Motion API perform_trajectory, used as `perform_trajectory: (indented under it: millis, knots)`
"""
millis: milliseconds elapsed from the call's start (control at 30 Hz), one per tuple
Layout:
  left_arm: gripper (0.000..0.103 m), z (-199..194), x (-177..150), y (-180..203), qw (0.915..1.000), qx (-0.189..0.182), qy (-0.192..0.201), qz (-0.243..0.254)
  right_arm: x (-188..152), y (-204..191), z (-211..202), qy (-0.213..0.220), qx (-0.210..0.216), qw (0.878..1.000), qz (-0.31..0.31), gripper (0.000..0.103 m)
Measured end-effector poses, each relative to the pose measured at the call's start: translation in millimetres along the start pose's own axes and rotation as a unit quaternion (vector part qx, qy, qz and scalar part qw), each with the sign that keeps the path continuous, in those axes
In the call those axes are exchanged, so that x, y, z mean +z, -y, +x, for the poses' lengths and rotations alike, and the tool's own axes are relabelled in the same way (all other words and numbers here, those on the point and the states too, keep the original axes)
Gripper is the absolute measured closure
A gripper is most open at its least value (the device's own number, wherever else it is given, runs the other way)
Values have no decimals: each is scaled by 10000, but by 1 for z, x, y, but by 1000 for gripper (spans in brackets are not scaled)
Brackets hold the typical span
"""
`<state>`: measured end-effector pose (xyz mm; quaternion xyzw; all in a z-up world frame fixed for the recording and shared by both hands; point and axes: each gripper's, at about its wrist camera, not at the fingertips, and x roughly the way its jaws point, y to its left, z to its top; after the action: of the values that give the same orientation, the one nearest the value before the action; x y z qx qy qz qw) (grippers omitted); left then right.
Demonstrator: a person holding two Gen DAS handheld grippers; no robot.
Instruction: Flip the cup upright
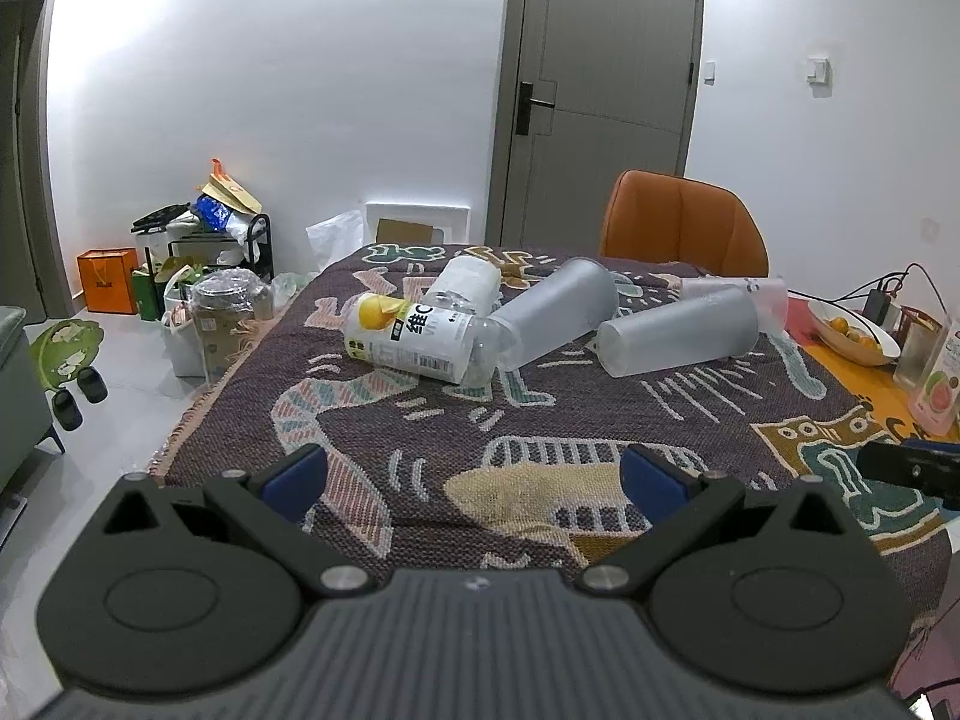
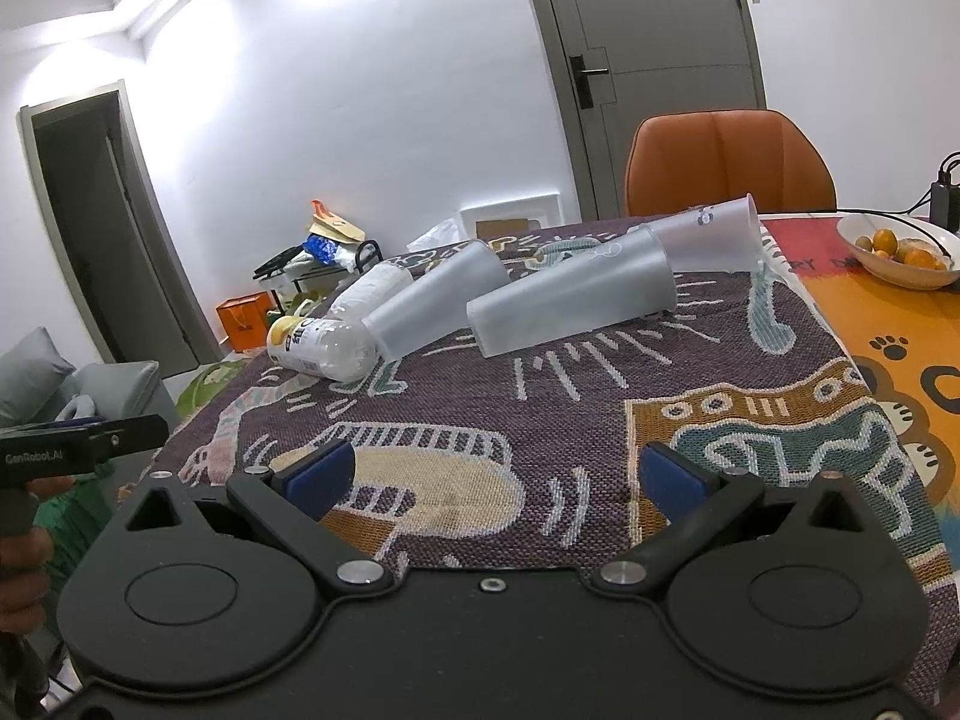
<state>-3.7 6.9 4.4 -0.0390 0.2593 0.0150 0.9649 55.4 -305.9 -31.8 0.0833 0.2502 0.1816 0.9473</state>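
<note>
Several frosted plastic cups lie on their sides on the patterned cloth. One cup (image 1: 555, 312) (image 2: 435, 303) lies in the middle, its base against a clear labelled bottle (image 1: 420, 339) (image 2: 321, 345). A second cup (image 1: 681, 330) (image 2: 573, 297) lies to its right. A third cup (image 1: 753, 291) (image 2: 708, 234) lies behind that one. My left gripper (image 1: 474, 477) is open and empty, low over the cloth, well short of the cups. My right gripper (image 2: 495, 474) is open and empty, also short of them.
A second bottle (image 1: 468, 285) lies behind the labelled one. An orange chair (image 1: 681, 225) stands at the far table edge. A bowl of oranges (image 2: 900, 252), cables and a juice carton (image 1: 939, 381) sit at the right. Clutter fills the floor at the left (image 1: 198, 276).
</note>
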Motion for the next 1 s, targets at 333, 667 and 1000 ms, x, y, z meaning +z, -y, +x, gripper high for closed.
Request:
perform_trajectory:
  millis: [333, 667, 1000]
  knots:
    - [0, 0, 1, 1, 10000, -23, 4, 20, 0, 0, -1, 5, -33, 10000, -24, 0]
    - [0, -1, -1, 2, 10000, -26, 10, 21, 0, 1, -2, 16, -62, 10000, -28, 0]
    - [0, -2, -1, 0, 10000, -12, 34, 6, 0, 1, -1, 7, -50, 10000, -31, 0]
